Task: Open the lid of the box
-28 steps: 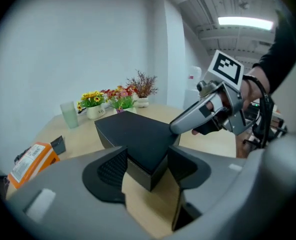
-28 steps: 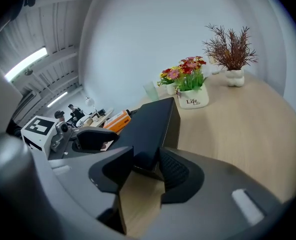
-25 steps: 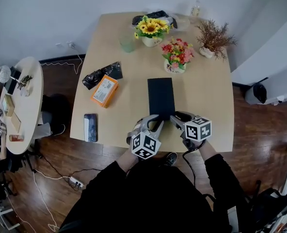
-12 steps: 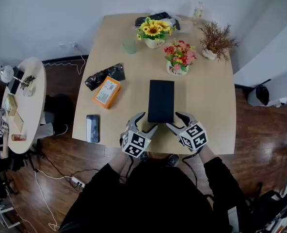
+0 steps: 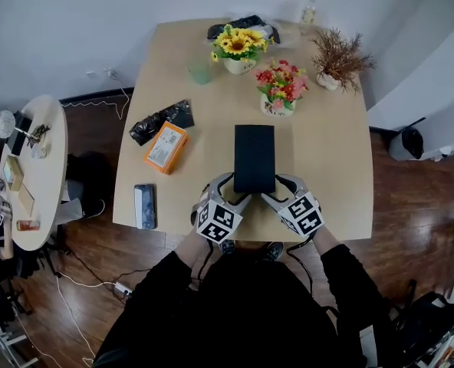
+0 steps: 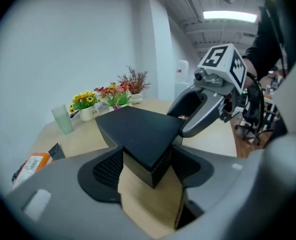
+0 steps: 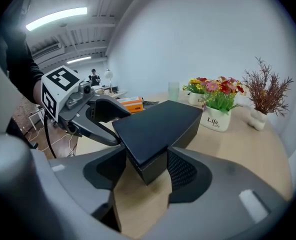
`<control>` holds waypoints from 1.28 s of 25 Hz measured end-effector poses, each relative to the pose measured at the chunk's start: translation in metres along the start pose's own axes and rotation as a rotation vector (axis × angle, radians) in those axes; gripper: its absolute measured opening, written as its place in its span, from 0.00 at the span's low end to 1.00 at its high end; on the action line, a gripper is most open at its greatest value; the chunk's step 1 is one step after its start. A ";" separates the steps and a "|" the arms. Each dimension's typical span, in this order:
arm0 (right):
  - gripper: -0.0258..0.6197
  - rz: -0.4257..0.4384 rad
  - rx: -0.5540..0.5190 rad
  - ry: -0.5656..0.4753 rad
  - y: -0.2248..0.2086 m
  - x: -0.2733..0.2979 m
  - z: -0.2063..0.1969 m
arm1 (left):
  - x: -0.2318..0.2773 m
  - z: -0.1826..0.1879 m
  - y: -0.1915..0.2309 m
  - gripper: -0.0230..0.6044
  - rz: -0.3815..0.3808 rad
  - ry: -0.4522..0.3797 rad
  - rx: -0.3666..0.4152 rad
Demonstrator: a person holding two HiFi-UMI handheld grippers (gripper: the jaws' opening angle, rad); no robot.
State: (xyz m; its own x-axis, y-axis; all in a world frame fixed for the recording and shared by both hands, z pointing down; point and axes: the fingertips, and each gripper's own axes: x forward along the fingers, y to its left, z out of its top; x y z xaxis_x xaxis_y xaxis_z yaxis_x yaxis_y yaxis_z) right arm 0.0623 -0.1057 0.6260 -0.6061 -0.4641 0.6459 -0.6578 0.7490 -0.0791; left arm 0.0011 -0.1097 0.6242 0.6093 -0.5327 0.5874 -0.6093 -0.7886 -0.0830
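The black box [image 5: 254, 158] lies flat on the bench [image 5: 327, 152], right in front of both grippers. Its lid is on and shut.

The left gripper [image 5: 235, 188] is at the box's near left corner. The right gripper [image 5: 277, 188] is at the near right corner. Each gripper has one corner of the box poking in between its jaws.

Both sets of jaws are opening wide. The pads sit just beside the box's sides and do not squeeze it. So both grippers are loose and hold nothing.

I think they open this wide so they can fit around the thick corner. I think there is one gripper on each side so the lid can go up level and not tip. The next job is likely to close on the lid's edge, high up, so the bottom part does not lift off the bench.

The flowers [image 5: 282, 83] stand far beyond the grippers, out of the way.
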 end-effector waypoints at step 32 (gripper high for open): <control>0.22 -0.208 -0.021 -0.213 -0.025 -0.085 0.024 | -0.017 0.126 -0.095 0.42 -0.249 -0.248 0.430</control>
State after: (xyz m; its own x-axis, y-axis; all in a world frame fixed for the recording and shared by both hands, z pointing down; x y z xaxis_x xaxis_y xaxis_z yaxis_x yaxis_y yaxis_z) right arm 0.1193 -0.0963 0.5552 -0.5410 -0.6954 0.4730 -0.7696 0.6362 0.0551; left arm 0.1127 -0.0645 0.5212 0.8415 -0.3293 0.4283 -0.2012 -0.9268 -0.3172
